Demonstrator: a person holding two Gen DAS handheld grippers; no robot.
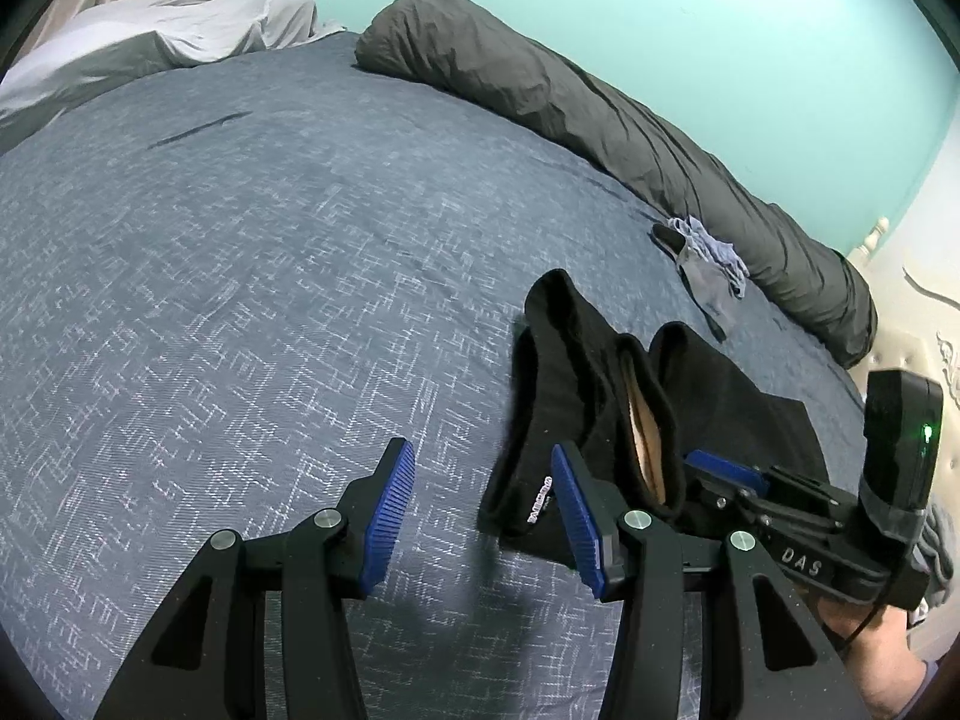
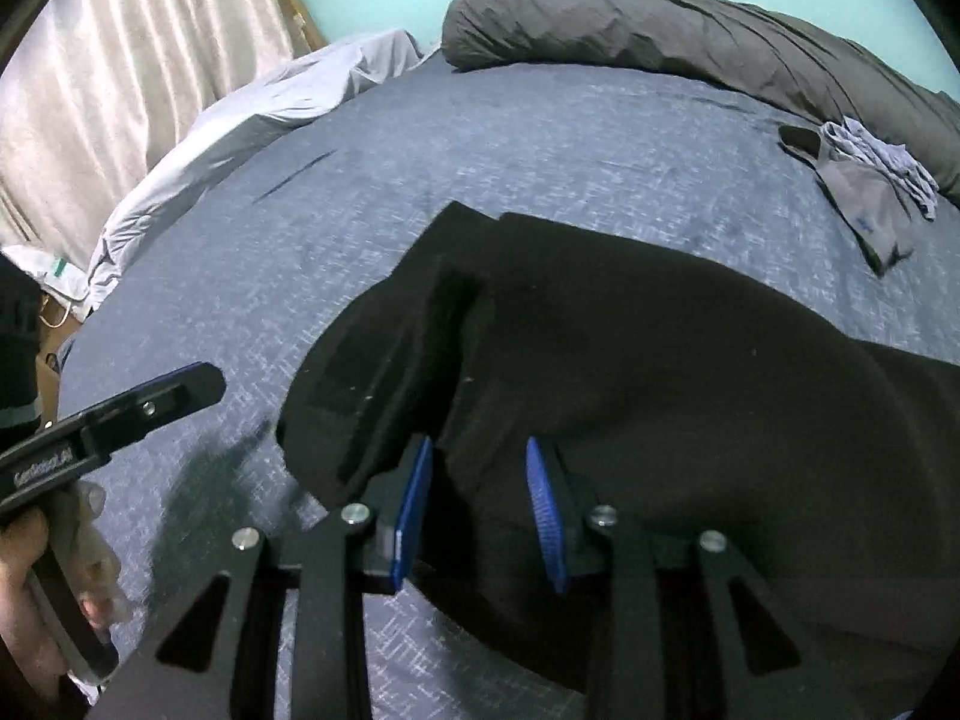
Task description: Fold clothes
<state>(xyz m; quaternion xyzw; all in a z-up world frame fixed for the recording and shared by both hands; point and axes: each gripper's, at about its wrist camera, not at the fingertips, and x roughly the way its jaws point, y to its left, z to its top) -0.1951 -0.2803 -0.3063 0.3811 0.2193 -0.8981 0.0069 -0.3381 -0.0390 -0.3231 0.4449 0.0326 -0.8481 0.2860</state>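
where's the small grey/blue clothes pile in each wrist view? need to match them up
Left wrist: clothes pile right of centre, mid-height, beside the grey duvet roll.
Right wrist: clothes pile upper right, near the picture's edge, beyond the black garment.
Shared landmark: the duvet roll along the far edge of the bed; the pile lies right against it in both views.

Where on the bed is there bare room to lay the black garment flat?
The widest bare patch of bedspread lies left of the black garment, bordered by the grey pillow and the rolled dark duvet. It is crowded to the right: a small pile of underwear sits against the duvet.
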